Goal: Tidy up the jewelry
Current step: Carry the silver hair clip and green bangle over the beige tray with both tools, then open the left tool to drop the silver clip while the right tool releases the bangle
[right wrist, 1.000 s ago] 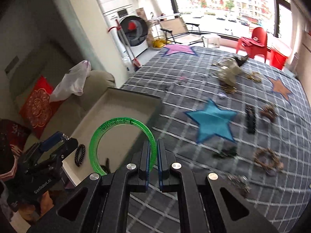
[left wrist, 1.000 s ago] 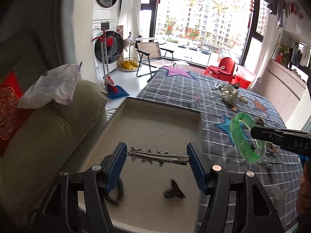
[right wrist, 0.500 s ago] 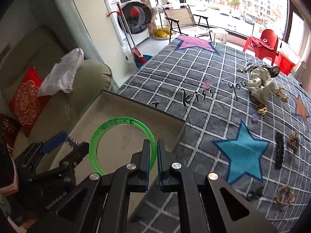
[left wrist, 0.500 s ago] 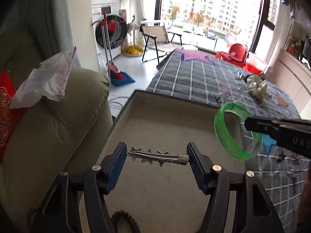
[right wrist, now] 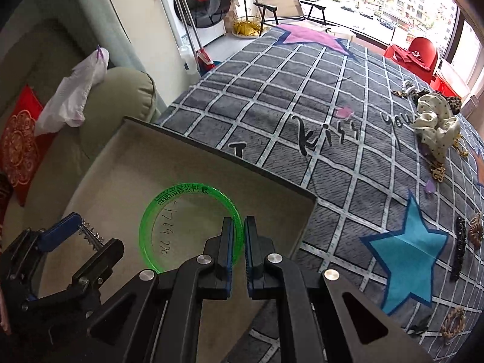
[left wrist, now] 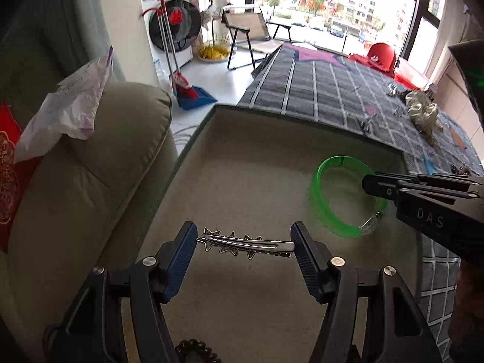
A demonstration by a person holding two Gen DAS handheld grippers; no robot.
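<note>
My left gripper (left wrist: 245,246) is shut on a silver hair clip with small stars (left wrist: 246,244), gripped end to end between the blue pads, above the beige floor of the open box (left wrist: 257,181). In the right wrist view the same gripper (right wrist: 80,236) shows at the lower left with the hair clip (right wrist: 90,236). My right gripper (right wrist: 238,239) is shut on the rim of a translucent green bangle (right wrist: 169,208), which hangs over the box (right wrist: 121,163). From the left wrist view the bangle (left wrist: 329,211) and the right gripper (left wrist: 370,184) enter from the right.
A black beaded band (left wrist: 196,352) lies in the box near its front. More hair ties and clips (right wrist: 459,251) and a cream scrunchie (right wrist: 435,127) lie on the grey checked blanket (right wrist: 272,106). An olive sofa arm (left wrist: 90,181) borders the box on the left.
Both grippers have come down and forward over the box, each keeping its grip. The bangle has shifted from above the blanket's edge to inside the box outline. The box floor looks nearer.
</note>
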